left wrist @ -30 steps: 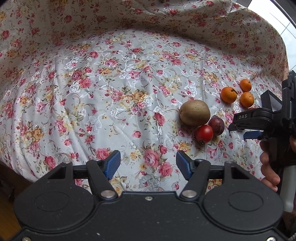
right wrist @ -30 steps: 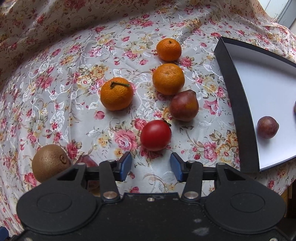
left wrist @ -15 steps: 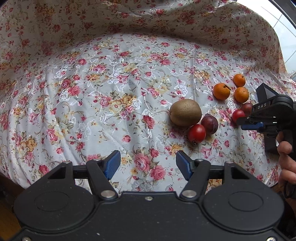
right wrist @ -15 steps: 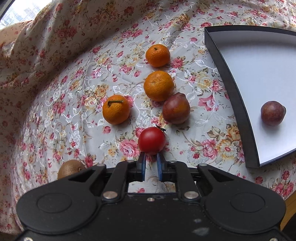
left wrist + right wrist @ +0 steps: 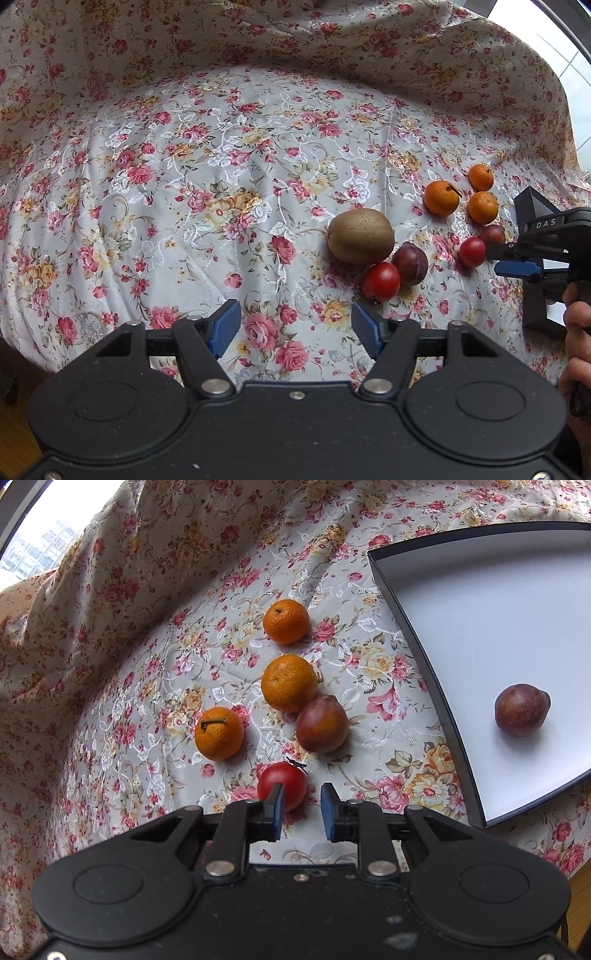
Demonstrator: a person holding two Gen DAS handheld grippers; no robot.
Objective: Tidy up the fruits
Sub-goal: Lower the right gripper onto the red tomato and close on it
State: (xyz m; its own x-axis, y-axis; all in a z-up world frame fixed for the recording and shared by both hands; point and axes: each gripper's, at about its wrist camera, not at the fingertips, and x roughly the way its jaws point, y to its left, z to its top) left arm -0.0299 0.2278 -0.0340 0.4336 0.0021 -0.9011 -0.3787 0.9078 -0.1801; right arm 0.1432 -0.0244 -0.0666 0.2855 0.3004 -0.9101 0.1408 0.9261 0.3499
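The right gripper (image 5: 301, 814) points steeply down at the red tomato (image 5: 282, 790), its jaws opening, with nothing pressed between the pads. The left pad crosses in front of the tomato's lower left; the right pad stands clear to its right. So the step in hand looks like lining up a pick on this tomato, probably bound for the tray (image 5: 436, 672), which already holds one plum (image 5: 521, 709).

Next, the jaws likely need to spread wider than the fruit, centre over it and drop before closing. The second plum (image 5: 322, 724) lies just behind the tomato, touching an orange (image 5: 289, 682), so a careless push could roll them. Two more oranges (image 5: 219, 733) (image 5: 286, 621) lie near.

In the left wrist view a hand (image 5: 576, 343) grips the right tool at the frame's right edge.

The left gripper (image 5: 295, 328) hangs open and empty over the floral cloth (image 5: 184, 166) covering the surface, tilted down, near a kiwi (image 5: 361, 235), another plum (image 5: 410, 263) and another tomato (image 5: 381, 281).
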